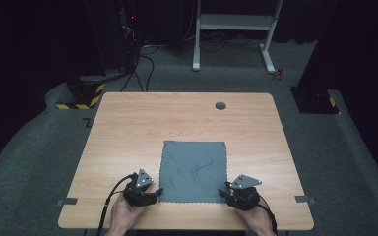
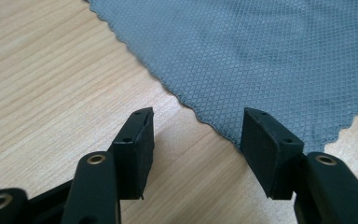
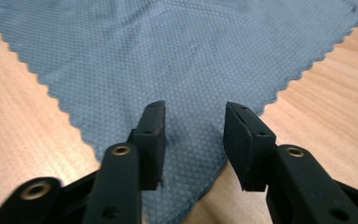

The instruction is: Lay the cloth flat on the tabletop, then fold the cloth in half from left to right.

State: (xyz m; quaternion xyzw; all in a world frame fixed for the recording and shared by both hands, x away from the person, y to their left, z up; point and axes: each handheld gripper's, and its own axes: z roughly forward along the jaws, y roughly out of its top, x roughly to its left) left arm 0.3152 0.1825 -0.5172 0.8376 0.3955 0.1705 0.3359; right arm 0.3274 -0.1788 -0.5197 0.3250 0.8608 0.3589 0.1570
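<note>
Grey cloth (image 1: 193, 171) — spread flat near the front edge of the table (image 1: 128, 128), lightly creased, not yet folded or lifted. Left gripper (image 1: 153, 192) at its near left corner, right gripper (image 1: 223, 193) at the near right — jaws of both parted, gripping nothing. Likely still ahead: pinching both corners.
</note>
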